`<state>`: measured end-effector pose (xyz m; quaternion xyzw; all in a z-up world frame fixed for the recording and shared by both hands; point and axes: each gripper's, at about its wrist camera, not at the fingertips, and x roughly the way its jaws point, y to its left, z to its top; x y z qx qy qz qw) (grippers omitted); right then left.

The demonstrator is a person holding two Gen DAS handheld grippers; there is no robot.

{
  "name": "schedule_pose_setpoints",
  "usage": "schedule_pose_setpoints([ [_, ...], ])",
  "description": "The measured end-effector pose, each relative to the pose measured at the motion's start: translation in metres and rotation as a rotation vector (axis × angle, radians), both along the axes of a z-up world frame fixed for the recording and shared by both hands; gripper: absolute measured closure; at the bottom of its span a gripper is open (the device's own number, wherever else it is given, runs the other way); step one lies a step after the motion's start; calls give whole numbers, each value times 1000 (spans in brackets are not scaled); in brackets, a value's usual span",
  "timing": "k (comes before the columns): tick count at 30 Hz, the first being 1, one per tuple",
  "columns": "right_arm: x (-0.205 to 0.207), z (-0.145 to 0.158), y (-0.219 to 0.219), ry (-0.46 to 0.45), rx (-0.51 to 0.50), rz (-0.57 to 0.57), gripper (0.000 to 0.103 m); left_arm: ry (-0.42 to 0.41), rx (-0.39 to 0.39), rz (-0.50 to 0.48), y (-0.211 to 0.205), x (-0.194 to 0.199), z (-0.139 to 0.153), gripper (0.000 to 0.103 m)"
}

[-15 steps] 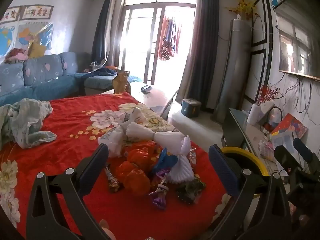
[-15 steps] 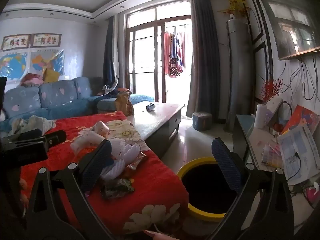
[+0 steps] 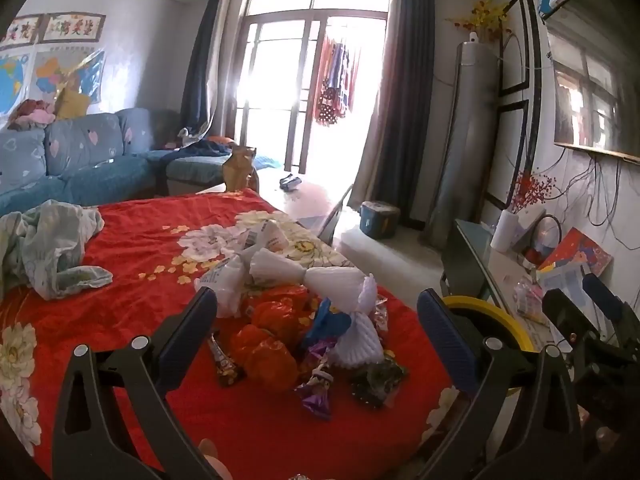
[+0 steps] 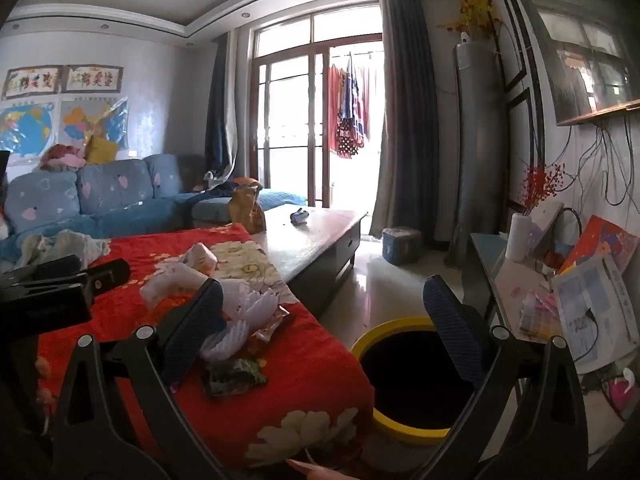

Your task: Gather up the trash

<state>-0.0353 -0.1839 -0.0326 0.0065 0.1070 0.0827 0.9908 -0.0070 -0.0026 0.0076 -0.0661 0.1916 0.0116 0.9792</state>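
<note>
The left gripper (image 3: 316, 332) is seen with its jaws spread fully wide; nothing is held between them. In the left wrist view, directly ahead at 12 o'clock, a pile of trash (image 3: 304, 332) is found lying on the red floral cloth (image 3: 132, 240): orange wrappers (image 3: 264, 348), a purple wrapper (image 3: 316, 394), a dark foil wrapper (image 3: 376, 380) and white foam netting (image 3: 356, 332), touching or overlapping one another. No pad is seen in contact with the pile.

The right gripper (image 4: 320, 328) is likewise held fully open and empty. In the right wrist view, the dark foil wrapper (image 4: 234, 376) and white foam netting (image 4: 240, 320) are recorded at 9 to 10 o'clock, just beside the left finger. A yellow-rimmed bin (image 4: 400, 328) is noted on the floor at 1 o'clock, close beside the covered table's edge; its interior appears dark. The left gripper's body (image 4: 52, 296) is seen at 9 o'clock.

Farther off, a crumpled pale garment (image 3: 48, 248) is observed at 10 o'clock on the cloth, well apart from the pile. Beyond, a bare wooden coffee table (image 4: 316, 232) is recorded at 12 o'clock, and a blue sofa (image 4: 100, 196) at 10 o'clock.
</note>
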Motion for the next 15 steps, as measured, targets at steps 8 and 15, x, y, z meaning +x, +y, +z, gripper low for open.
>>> schedule_pose_setpoints([
  [8, 0, 1, 6, -6, -8, -5, 11, -13, 9, -5, -1, 1, 0, 6],
  [15, 0, 2, 6, -7, -6, -5, 11, -15, 10, -6, -1, 0, 2, 6],
])
